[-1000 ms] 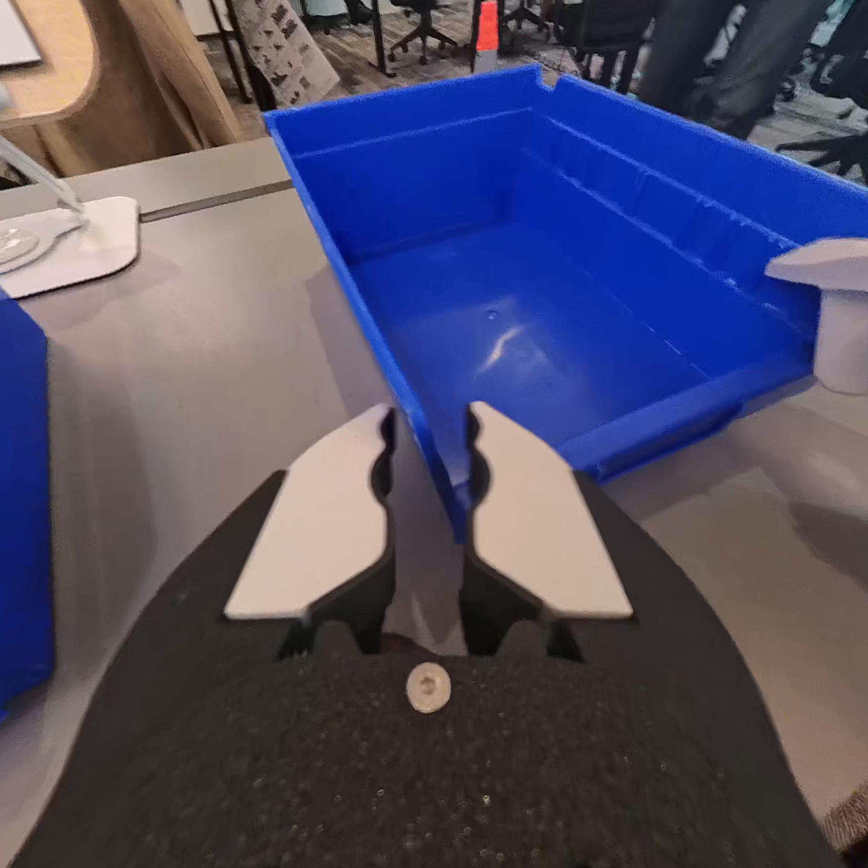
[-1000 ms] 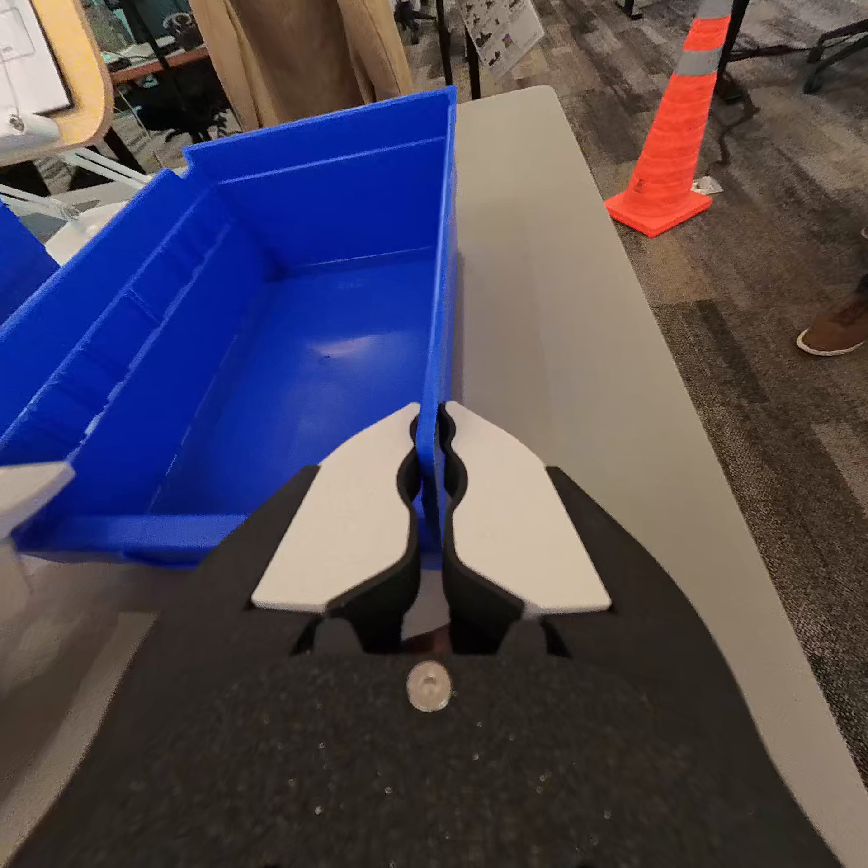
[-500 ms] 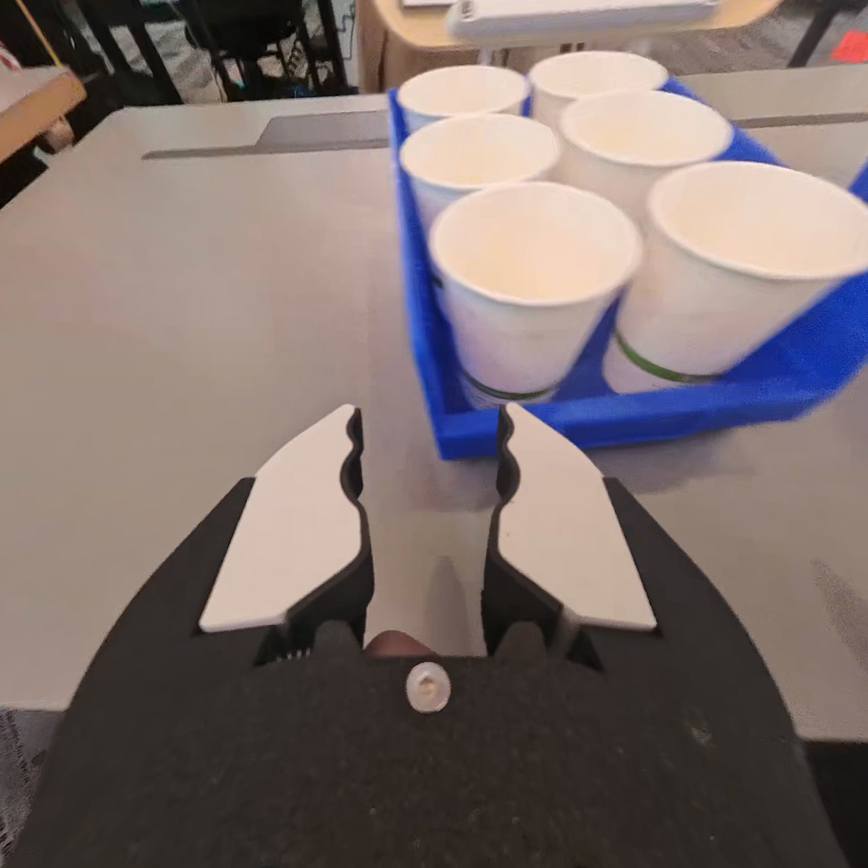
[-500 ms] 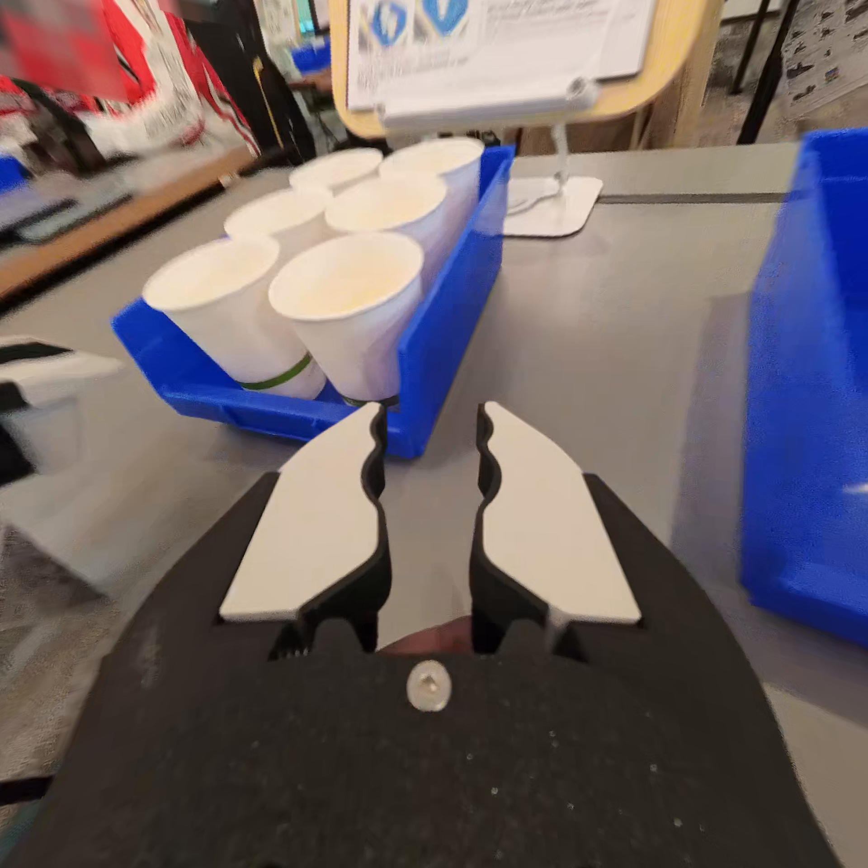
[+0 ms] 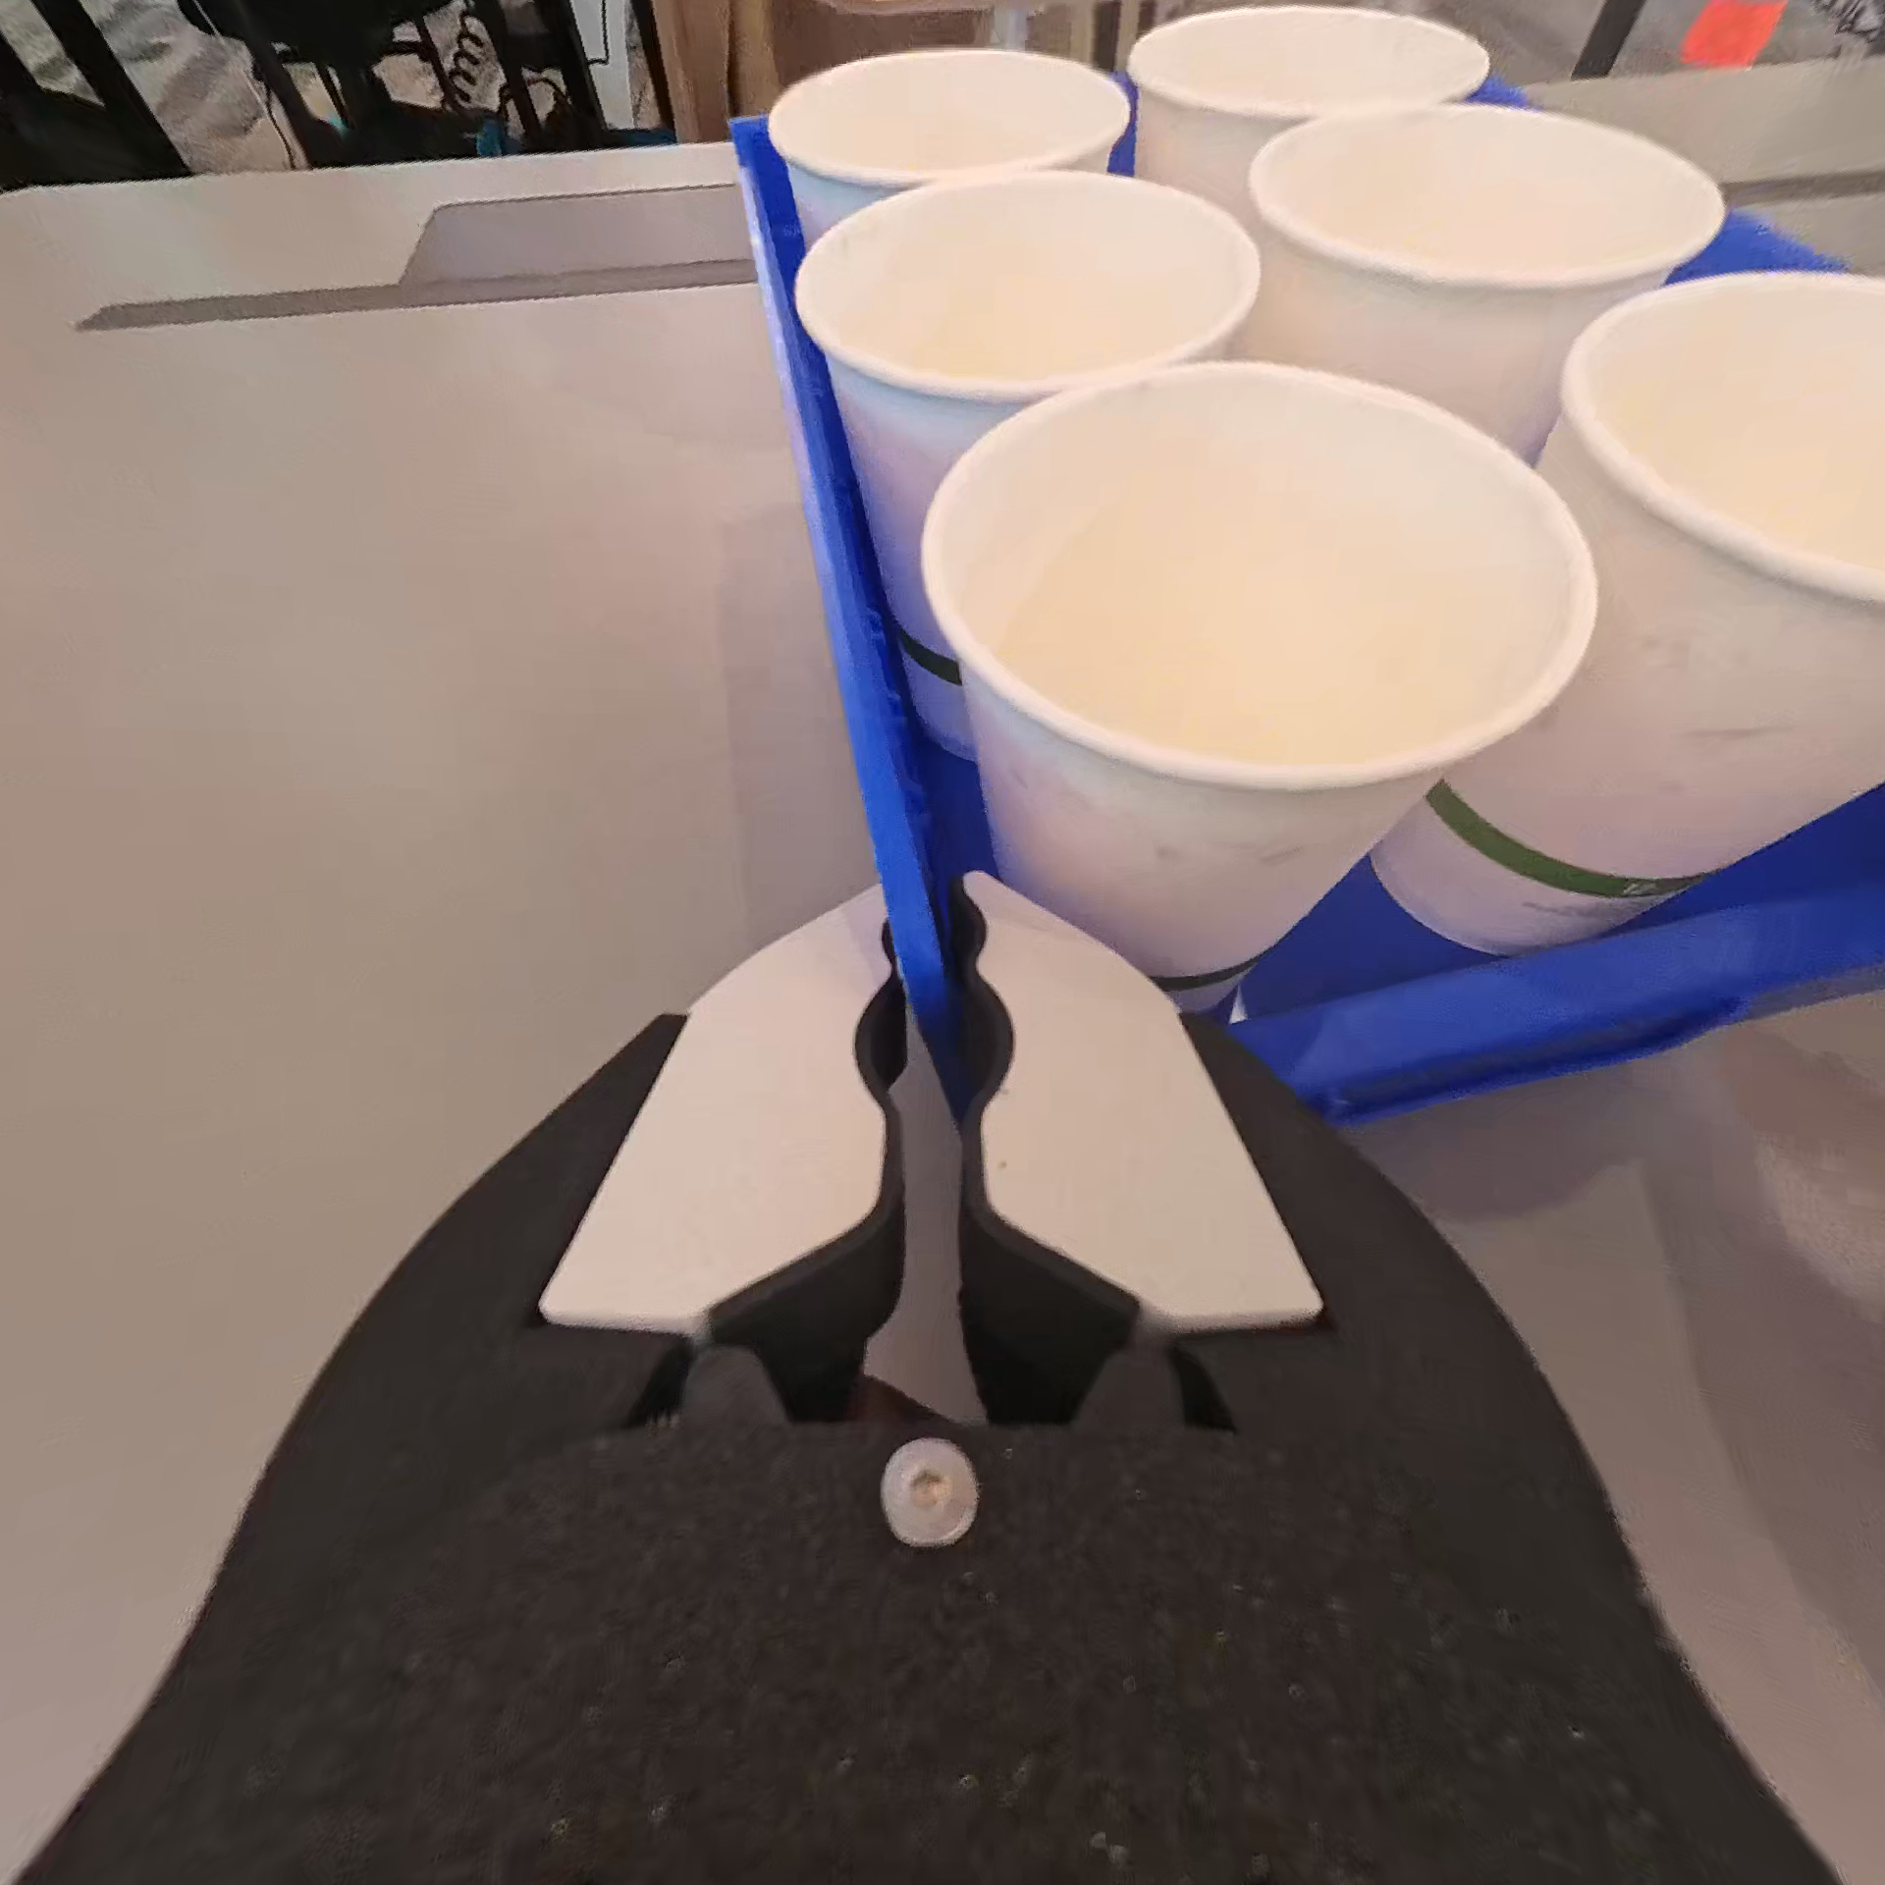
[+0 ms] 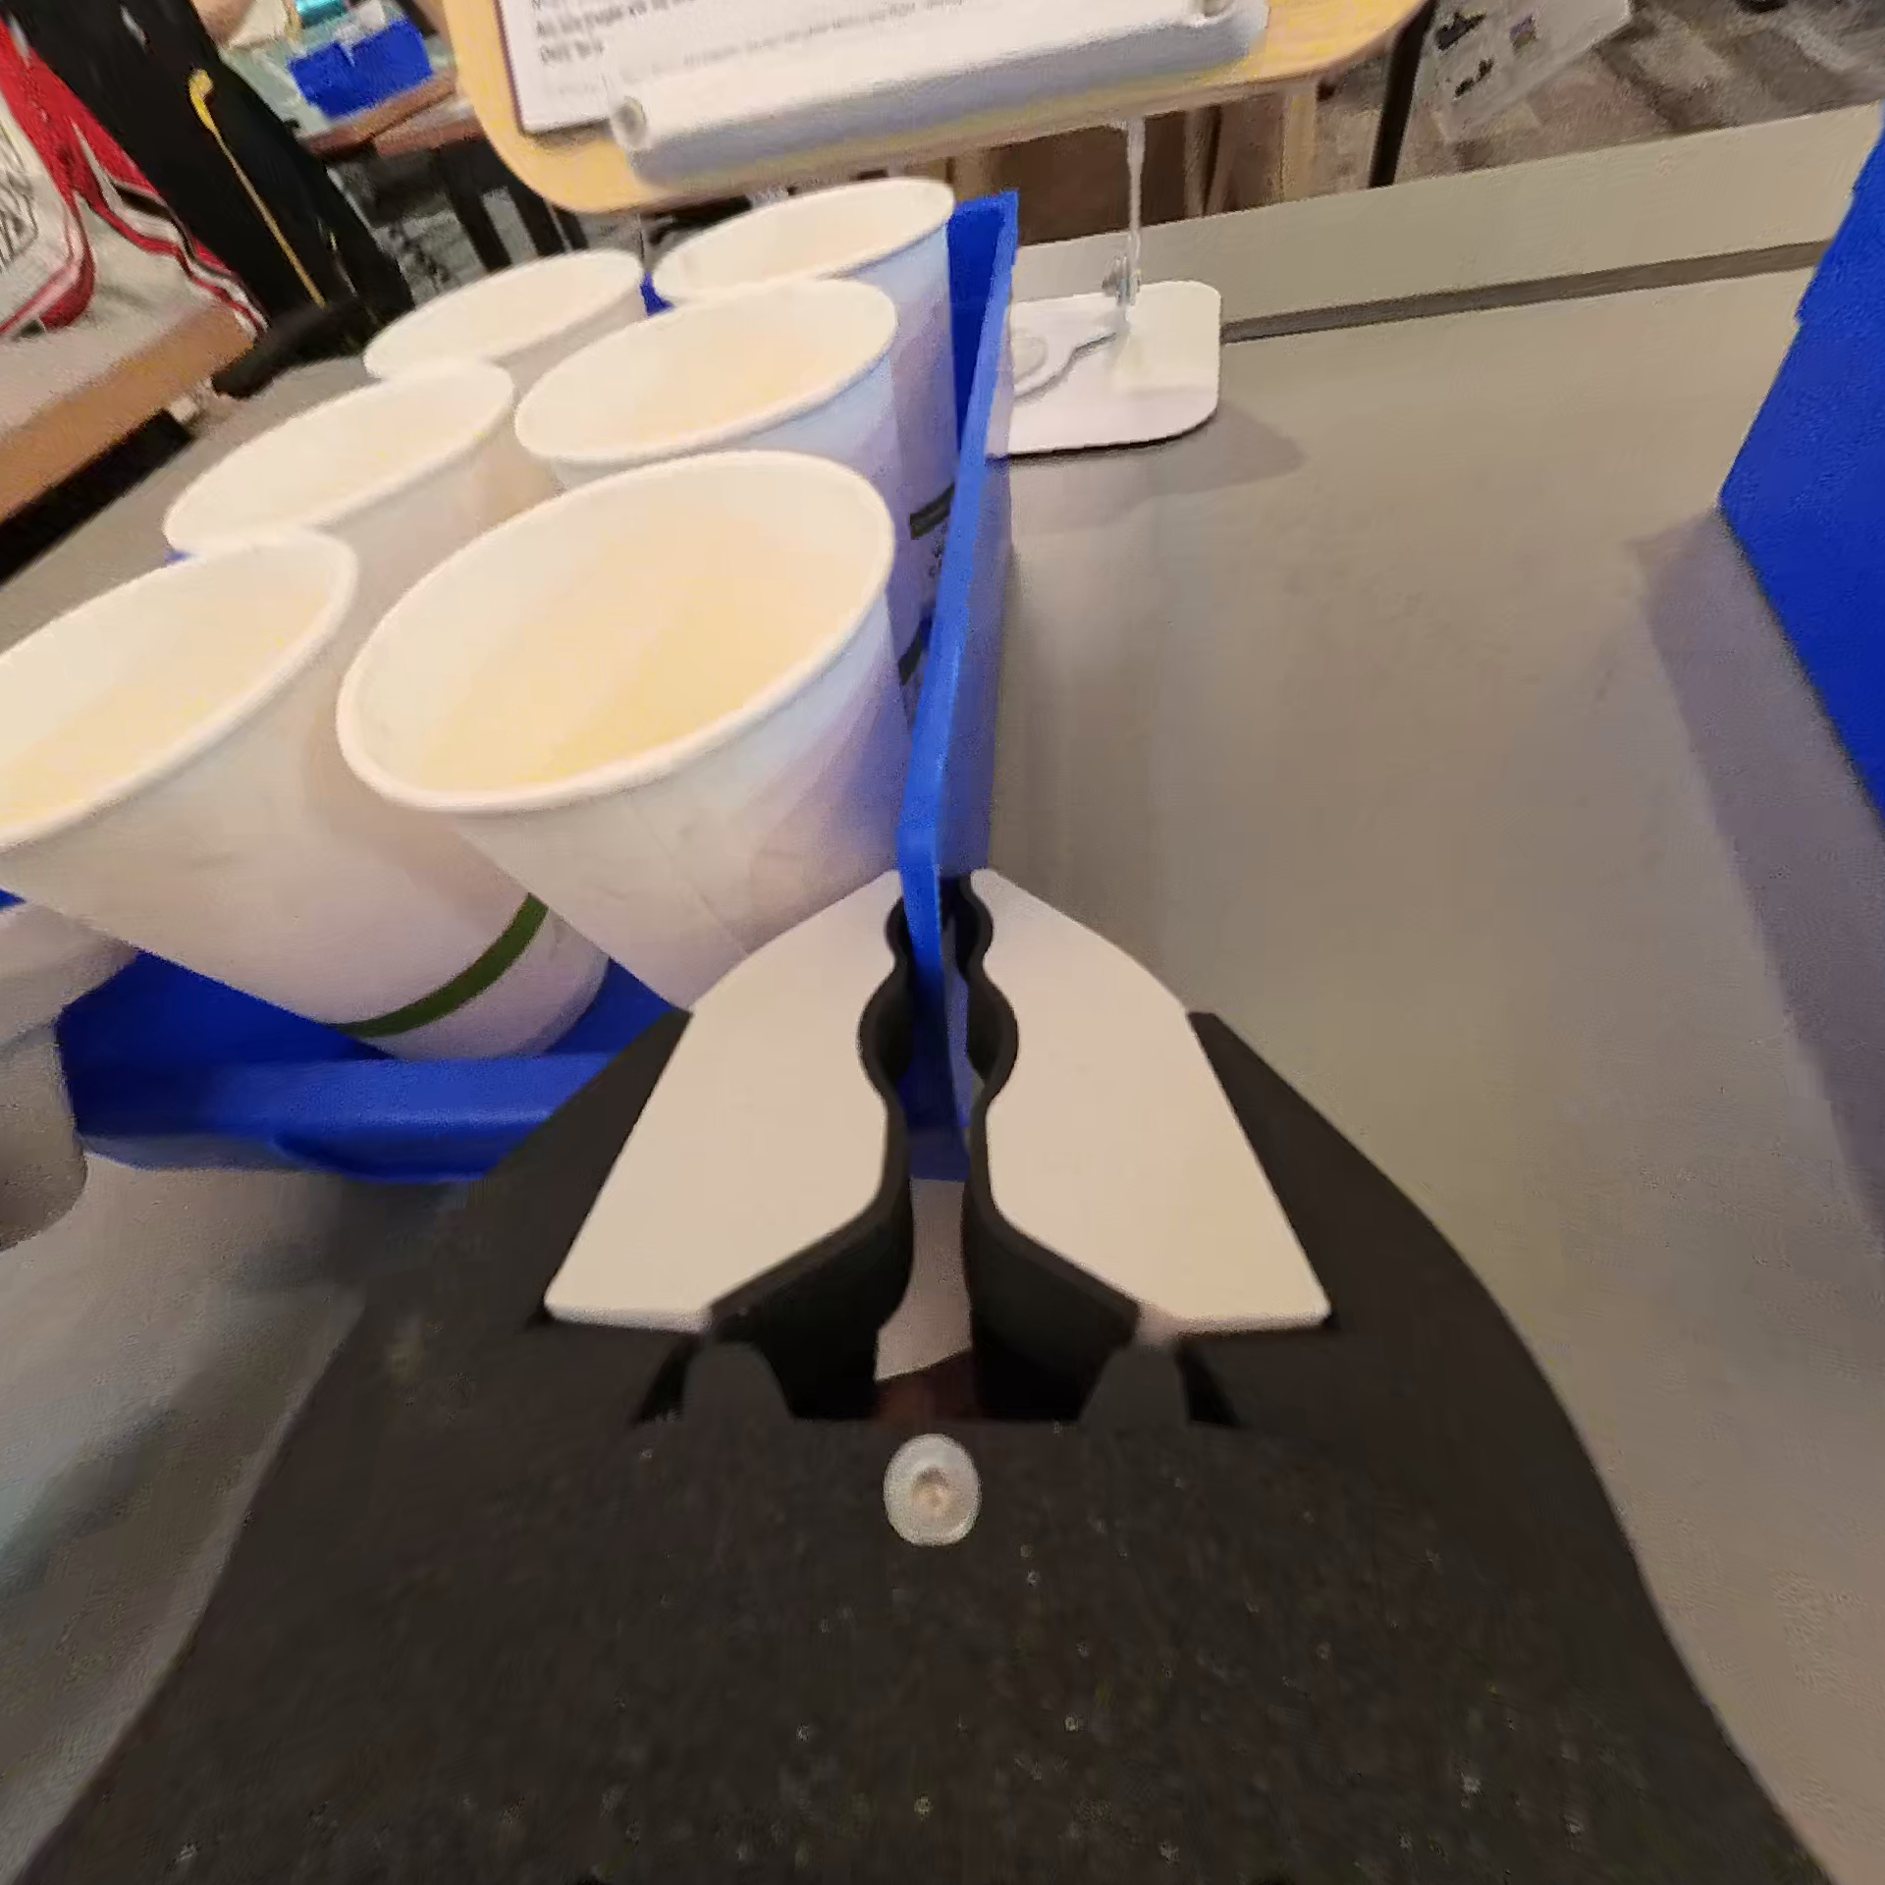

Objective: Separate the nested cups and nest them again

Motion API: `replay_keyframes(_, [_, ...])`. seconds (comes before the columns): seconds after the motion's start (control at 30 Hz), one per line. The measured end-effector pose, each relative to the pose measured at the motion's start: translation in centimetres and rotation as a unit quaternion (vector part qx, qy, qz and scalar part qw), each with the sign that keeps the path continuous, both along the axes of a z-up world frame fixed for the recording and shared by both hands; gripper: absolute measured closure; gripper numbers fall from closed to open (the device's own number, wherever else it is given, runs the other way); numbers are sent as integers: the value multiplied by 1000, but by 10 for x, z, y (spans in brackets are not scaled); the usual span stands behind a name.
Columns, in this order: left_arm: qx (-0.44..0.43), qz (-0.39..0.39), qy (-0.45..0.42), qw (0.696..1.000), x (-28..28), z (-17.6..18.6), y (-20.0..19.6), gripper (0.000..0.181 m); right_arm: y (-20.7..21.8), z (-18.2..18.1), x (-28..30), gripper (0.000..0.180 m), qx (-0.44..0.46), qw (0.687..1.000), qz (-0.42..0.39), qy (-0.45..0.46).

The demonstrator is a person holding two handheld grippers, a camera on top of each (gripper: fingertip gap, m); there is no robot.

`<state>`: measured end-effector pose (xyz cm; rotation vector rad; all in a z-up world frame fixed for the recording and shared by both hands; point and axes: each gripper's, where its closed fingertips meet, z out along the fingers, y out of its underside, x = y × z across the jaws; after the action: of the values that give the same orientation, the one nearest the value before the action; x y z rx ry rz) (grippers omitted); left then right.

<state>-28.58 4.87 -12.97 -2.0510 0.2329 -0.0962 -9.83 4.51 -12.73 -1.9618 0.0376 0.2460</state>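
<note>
A grey table (image 5: 357, 612) carries a blue plastic bin (image 5: 1591, 1005) loaded with six white paper cups (image 5: 1255, 612), all upright and packed rim to rim, some with a green band near the base. A second blue bin (image 6: 1816, 490) stands well apart at the right. A white sign-holder base (image 6: 1112, 367) sits just behind the loaded bin. The left gripper (image 5: 923, 923) is clamped on the bin's left wall. The right gripper (image 6: 936, 913) is clamped on the right wall.
</note>
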Motion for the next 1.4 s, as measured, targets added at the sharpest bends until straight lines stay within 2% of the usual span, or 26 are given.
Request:
replay_keyframes(0.1, [5, 16, -9, 1000, -36, 8, -3, 177, -3, 6, -38, 175, 19, 1000, 4, -13])
replay_keyframes(0.27, [35, 38, 28, 998, -122, 22, -2, 178, 2, 10, -125, 175, 40, 999, 17, -18])
replay_keyframes(0.43, [25, 37, 25, 999, -199, 18, 13, 178, 15, 6, -200, 174, 33, 998, 55, -28])
replay_keyframes(0.67, [20, 1, 9, 1000, -228, -1, 30, 177, 18, -8, -227, 170, 6, 997, 74, -34])
replay_keyframes(0.77, [31, -2, 24, 999, -230, 0, 33, 176, 12, -7, -230, 166, -5, 992, 125, -20])
replay_keyframes(0.8, [36, 2, 30, 999, -231, 1, 32, 171, 7, -7, -228, 164, -15, 989, 145, -16])
replay_keyframes(0.87, [37, 47, 45, 997, -245, 1, 22, 139, -9, 1, -212, 150, -23, 985, 173, -7])
replay_keyframes(0.9, [36, 70, 39, 996, -251, 4, 11, 130, -20, 9, -200, 148, -17, 982, 188, 1])
replay_keyframes(1.0, [65, 109, -28, 992, -248, 21, -33, 132, -63, 39, -156, 145, 32, 962, 270, 30])
replay_keyframes(1.1, [74, 70, -110, 989, -197, 26, -72, 128, -105, 42, -101, 145, 69, 934, 351, 2])
replay_keyframes(1.17, [74, 27, -150, 985, -152, 24, -88, 123, -115, 26, -52, 147, 52, 941, 334, -30])
replay_keyframes(1.23, [84, -16, -173, 981, -115, 23, -96, 121, -118, 11, -5, 148, 22, 956, 290, -22])
replay_keyframes(1.4, [86, -81, -122, 986, -91, 21, -64, 111, -122, -3, 59, 153, -20, 965, 243, 101])
